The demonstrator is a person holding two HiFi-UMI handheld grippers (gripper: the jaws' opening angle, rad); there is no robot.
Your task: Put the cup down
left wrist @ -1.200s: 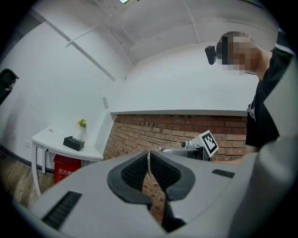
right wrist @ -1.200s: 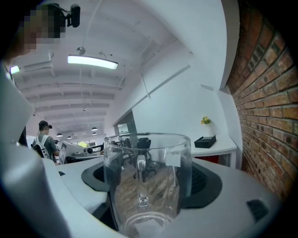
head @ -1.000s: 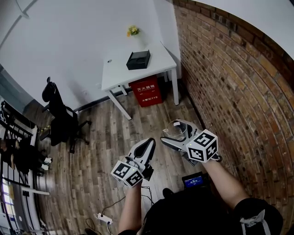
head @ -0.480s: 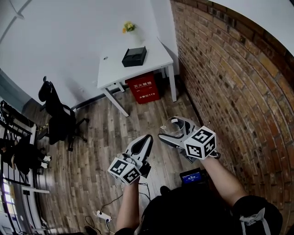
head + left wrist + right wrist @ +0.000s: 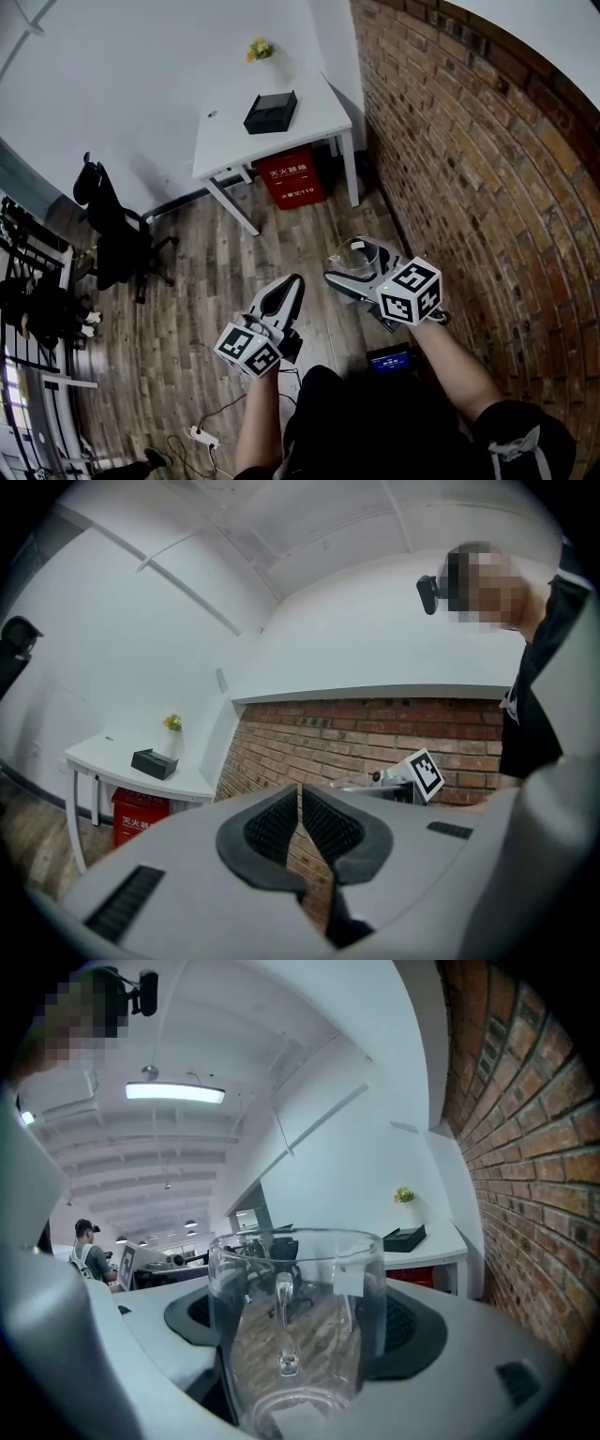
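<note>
Well apart from the desk (image 5: 309, 117), the cup (image 5: 295, 1321) is gripped by the right tongs (image 5: 356, 270), not yet set down; the left tongs (image 5: 292, 281) are closed, empty.

Clear glass cup (image 5: 295, 1321), handled, upright, held aloft

We see our left gripper (image 5: 301, 794) w/ jaws closed together, nothing btwn the ribbed pads (image 5: 272, 822). Beyond them: brick wall (image 5: 375, 728). At left, a white table (image 5: 98, 759) w/ a black box (image 5: 154, 763) & yellow flowers (image 5: 172, 724) on top, red box (image 5: 139, 810) underneath. A marker cube (image 5: 424, 772) shows right of the jaws. Dark-clothed person (image 5: 534, 714) at far right.
</note>
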